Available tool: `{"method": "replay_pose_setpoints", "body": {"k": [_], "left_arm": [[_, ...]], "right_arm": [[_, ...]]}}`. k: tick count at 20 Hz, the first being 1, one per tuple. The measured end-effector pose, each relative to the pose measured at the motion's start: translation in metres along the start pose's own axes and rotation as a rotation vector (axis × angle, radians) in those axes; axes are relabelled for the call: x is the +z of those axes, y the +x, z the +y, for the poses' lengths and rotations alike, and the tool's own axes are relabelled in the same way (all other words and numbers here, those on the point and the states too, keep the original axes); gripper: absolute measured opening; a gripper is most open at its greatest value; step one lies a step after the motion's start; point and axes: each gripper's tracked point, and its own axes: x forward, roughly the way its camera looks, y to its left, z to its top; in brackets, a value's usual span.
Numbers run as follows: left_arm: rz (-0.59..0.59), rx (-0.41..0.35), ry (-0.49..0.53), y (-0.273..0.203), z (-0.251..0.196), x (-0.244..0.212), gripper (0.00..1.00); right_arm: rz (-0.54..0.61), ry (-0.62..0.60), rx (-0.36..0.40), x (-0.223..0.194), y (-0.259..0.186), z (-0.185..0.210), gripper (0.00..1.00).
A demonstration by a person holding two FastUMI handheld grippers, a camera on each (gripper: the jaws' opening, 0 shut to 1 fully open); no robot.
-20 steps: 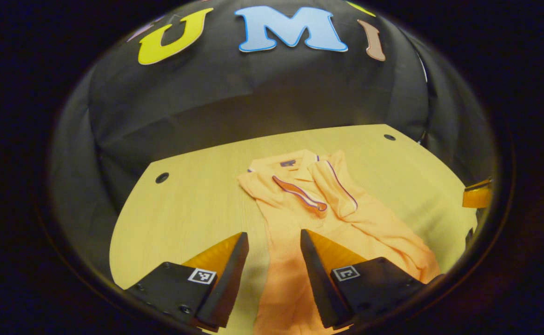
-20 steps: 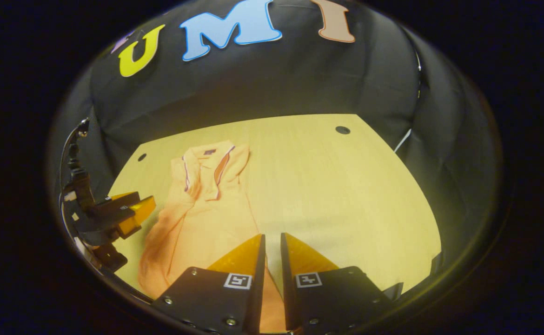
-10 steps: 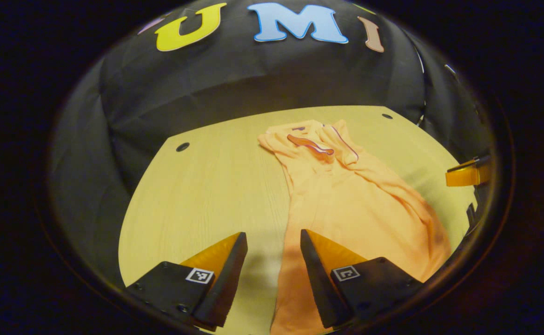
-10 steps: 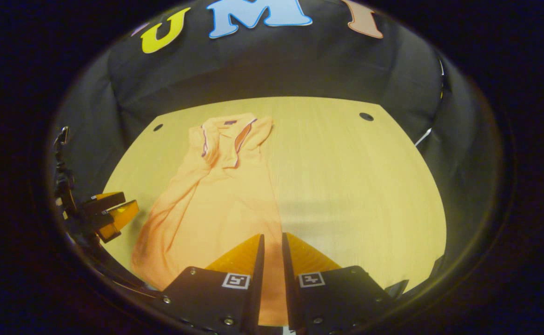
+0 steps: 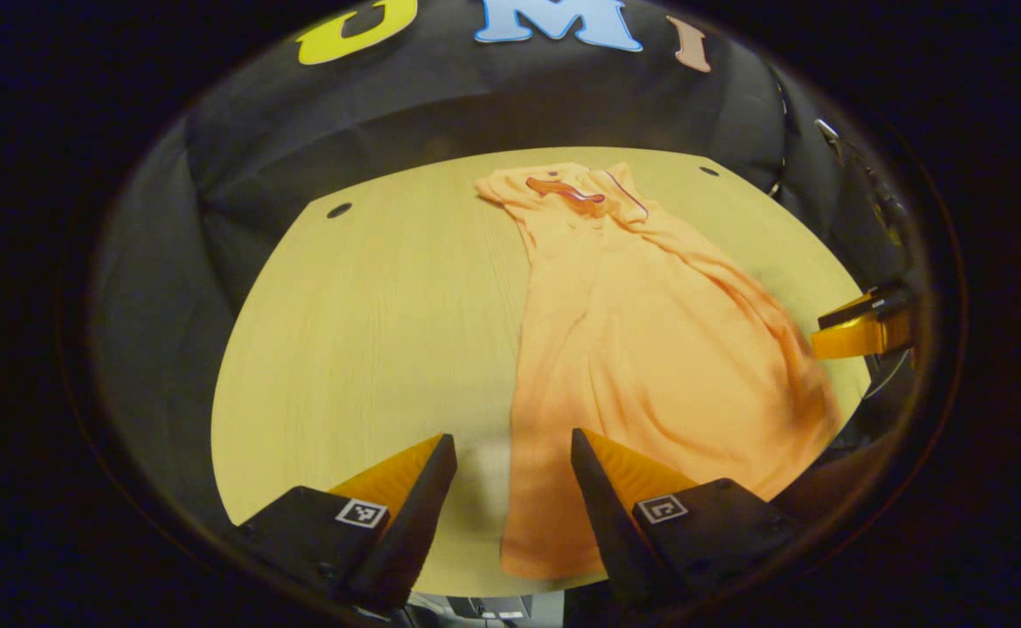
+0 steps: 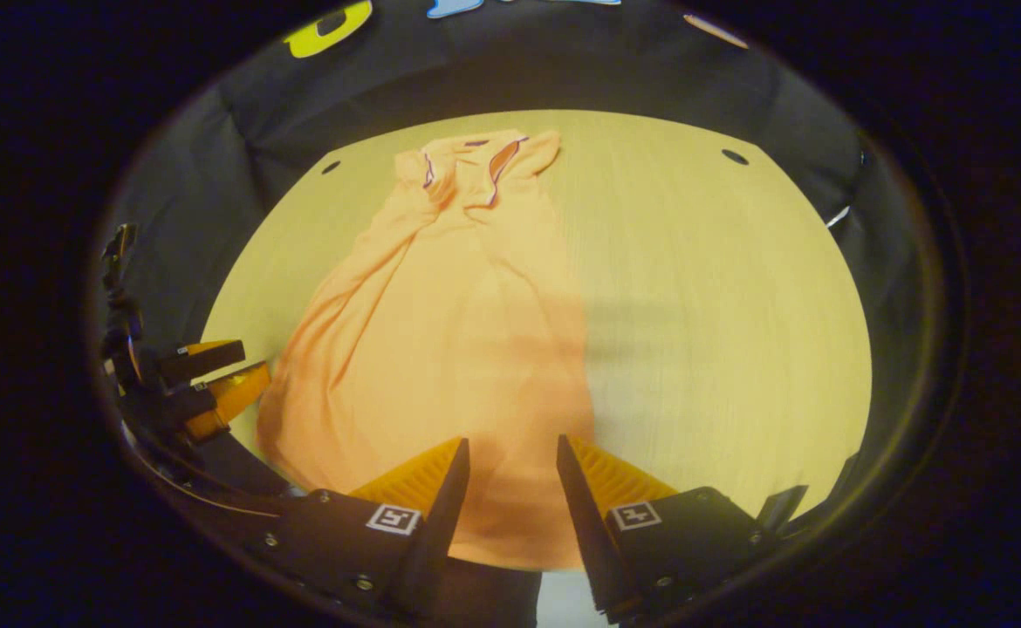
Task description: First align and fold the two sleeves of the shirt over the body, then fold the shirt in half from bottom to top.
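An orange shirt point(image 5: 641, 349) lies flat on the wooden table point(image 5: 371, 331), collar at the far end and hem at the near edge. Both short sleeves, edged in purple, lie folded in near the collar point(image 5: 567, 187). My left gripper point(image 5: 510, 439) is open above the shirt's left hem corner, whose side edge runs between its fingers. In the right gripper view the shirt point(image 6: 449, 331) reaches down to my right gripper point(image 6: 510, 442), which is open over the hem's right part. The left gripper point(image 6: 205, 384) shows at the left of that view, the right gripper point(image 5: 859, 327) at the right of the left gripper view.
The table point(image 6: 720, 331) has small dark holes near its far corners point(image 5: 339, 210) point(image 6: 735, 157). Black cloth walls close in the far and side edges. The near table edge runs just under both grippers. Bare wood lies on either side of the shirt.
Both grippers have drawn back from the shirt's middle to its hem at the near table edge. The right gripper's fingers, nearly together before, have spread apart. The shirt stays put.
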Motion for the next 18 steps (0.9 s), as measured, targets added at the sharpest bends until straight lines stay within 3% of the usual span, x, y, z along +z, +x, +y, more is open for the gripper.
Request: {"method": "replay_pose_setpoints", "body": {"k": [2,3,4,5,6,7,9,13,14,15,16,18], "left_arm": [[0.042,-0.017,-0.006,-0.002,-0.005,-0.015,0.99],[0.064,-0.02,-0.012,-0.005,-0.007,-0.023,0.99],[0.083,-0.027,-0.015,-0.005,-0.01,-0.03,0.95],[0.098,-0.032,-0.009,-0.007,-0.011,-0.035,0.99],[0.113,-0.036,0.002,-0.007,-0.012,-0.04,0.95],[0.129,-0.033,0.016,-0.006,-0.012,-0.044,0.92],[0.16,-0.03,0.028,-0.003,-0.014,-0.054,0.99],[0.218,-0.036,0.039,-0.004,-0.015,-0.07,0.99],[0.216,-0.04,0.042,-0.003,-0.017,-0.07,0.99],[0.221,-0.041,0.044,-0.003,-0.017,-0.069,0.98],[0.223,-0.044,0.045,-0.002,-0.017,-0.069,0.98],[0.231,-0.053,0.041,-0.002,-0.017,-0.069,0.95]], "right_arm": [[0.053,0.003,0.002,-0.019,0.004,0.002,0.71],[0.077,0.004,0.002,-0.026,0.004,0.002,0.71],[0.096,0.002,-0.003,-0.033,0.005,0.001,0.65],[0.11,0.001,-0.011,-0.036,0.005,-0.001,0.65],[0.123,0.003,-0.014,-0.04,0.006,-0.001,0.65],[0.138,0.002,-0.017,-0.043,0.006,-0.002,0.71],[0.168,-0.01,-0.033,-0.054,0.006,-0.005,0.71],[0.215,-0.054,-0.083,-0.068,0.01,-0.012,0.71],[0.226,-0.059,-0.091,-0.071,0.011,-0.013,0.65],[0.238,-0.062,-0.098,-0.073,0.013,-0.014,0.71],[0.251,-0.063,-0.105,-0.075,0.015,-0.015,0.65],[0.26,-0.06,-0.112,-0.075,0.017,-0.014,0.76]]}}
